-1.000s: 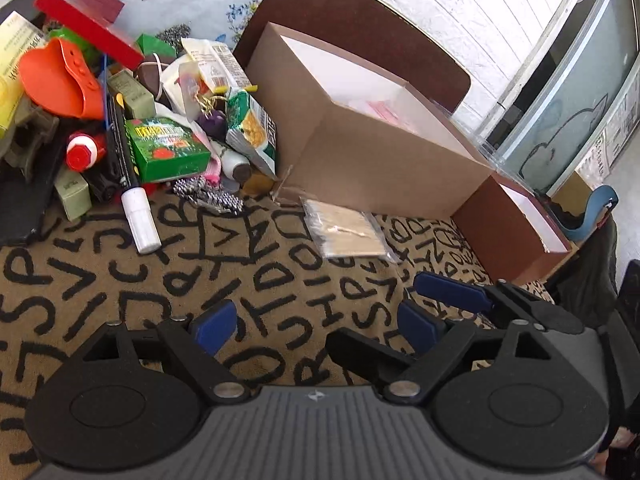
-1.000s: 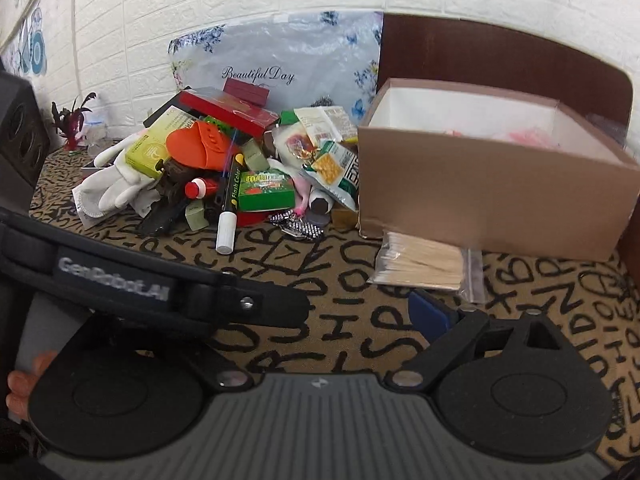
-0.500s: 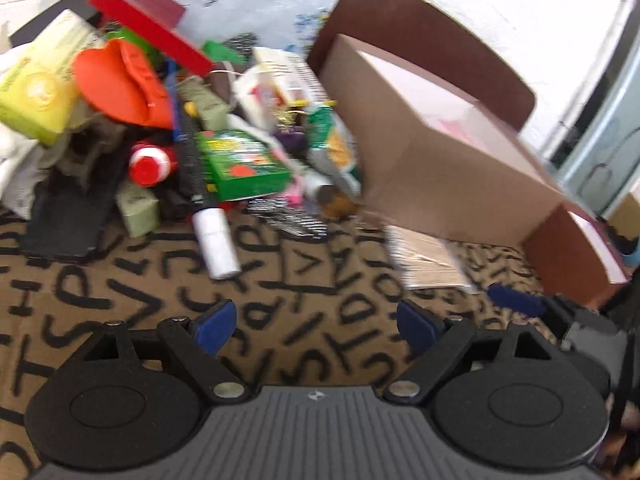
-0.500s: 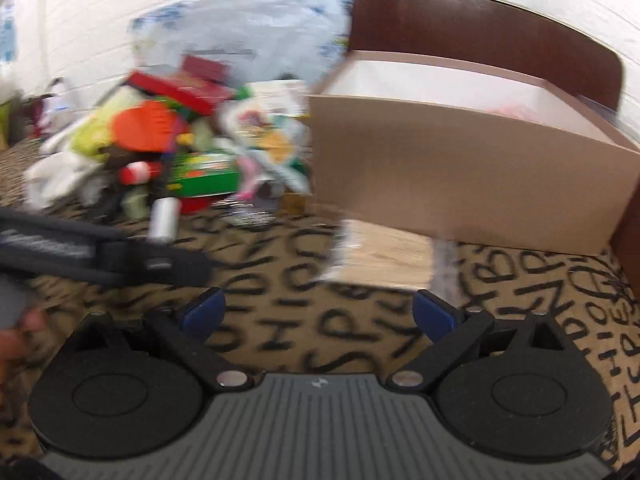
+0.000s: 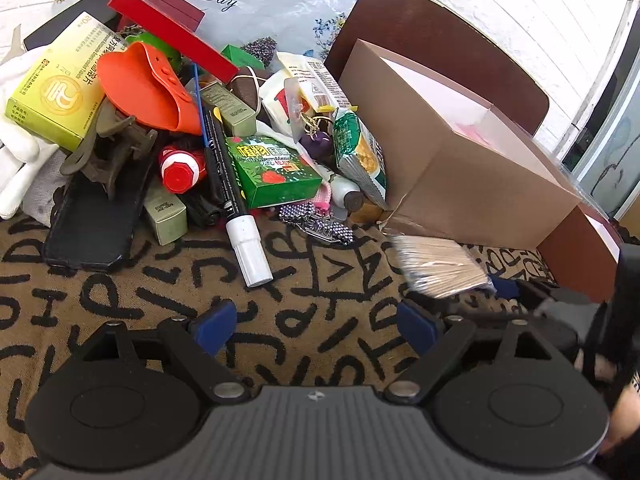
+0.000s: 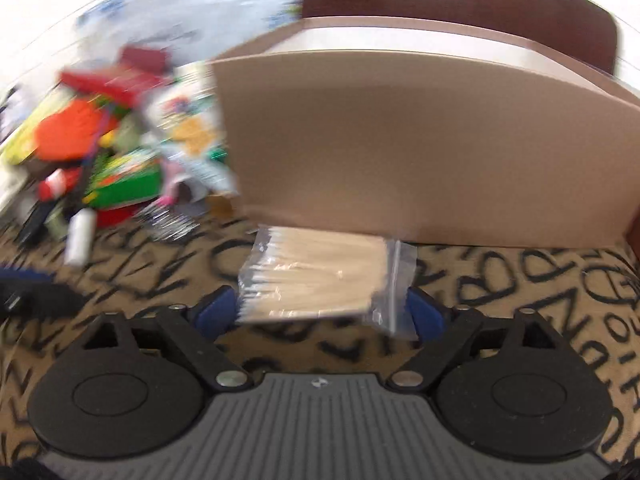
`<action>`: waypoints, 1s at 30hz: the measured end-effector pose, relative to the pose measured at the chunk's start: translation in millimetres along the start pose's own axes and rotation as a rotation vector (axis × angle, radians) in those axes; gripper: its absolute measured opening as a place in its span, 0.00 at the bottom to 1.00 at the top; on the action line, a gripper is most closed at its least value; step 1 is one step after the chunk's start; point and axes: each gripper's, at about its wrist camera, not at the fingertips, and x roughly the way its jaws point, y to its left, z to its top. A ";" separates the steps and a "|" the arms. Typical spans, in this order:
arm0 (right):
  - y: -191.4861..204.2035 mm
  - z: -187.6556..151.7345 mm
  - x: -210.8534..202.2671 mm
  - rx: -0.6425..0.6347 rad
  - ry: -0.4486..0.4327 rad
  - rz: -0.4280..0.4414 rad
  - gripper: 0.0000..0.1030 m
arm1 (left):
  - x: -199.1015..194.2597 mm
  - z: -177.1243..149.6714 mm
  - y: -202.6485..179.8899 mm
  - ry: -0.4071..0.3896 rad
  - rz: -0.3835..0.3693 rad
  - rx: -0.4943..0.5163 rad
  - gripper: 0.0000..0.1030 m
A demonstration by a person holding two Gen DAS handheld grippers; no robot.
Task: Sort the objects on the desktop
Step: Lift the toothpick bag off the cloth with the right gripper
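Right claw (image 6: 320, 314) now astride swab bag (image 6: 316, 276), closing, left claw (image 5: 312, 322) wide, empty

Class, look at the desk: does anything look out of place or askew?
Yes. A clear bag of cotton swabs lies alone on the cloth against the cardboard box, apart from the heap. A white-capped marker juts out of that heap at a slant.

A white brick-patterned wall (image 5: 500, 12) rises behind the table; a dark brown rounded chair back (image 5: 448, 44) stands against it; the tabletop wears a tan cloth printed with black letters (image 5: 320, 280); daylight enters through a glass door (image 5: 612, 148) at right.
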 end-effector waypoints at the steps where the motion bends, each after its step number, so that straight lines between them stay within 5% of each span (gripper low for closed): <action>1: 7.1 -1.9 -2.3 -0.026 0.001 0.028 0.85 | -0.3 -0.1 0.4 0.001 -0.002 -0.002 0.87; 11: 78.0 -20.2 -36.7 -0.249 0.002 0.265 0.80 | -14.0 -5.8 19.0 0.010 -0.077 -0.043 0.87; 16: 71.8 -16.8 -55.8 -0.344 -0.051 0.163 0.79 | -12.0 -1.7 16.9 0.049 -0.154 -0.081 0.79; 21: 45.9 -1.7 -24.4 -0.394 -0.039 0.120 0.80 | -11.6 -3.8 9.2 0.082 -0.198 -0.076 0.76; 26: 4.0 16.3 11.2 -0.178 0.008 0.250 0.87 | -16.2 -5.2 15.7 0.080 -0.181 -0.108 0.76; 30: 22.3 3.1 -11.9 -0.155 0.021 0.269 0.86 | -13.2 -2.5 21.0 0.088 -0.188 -0.143 0.75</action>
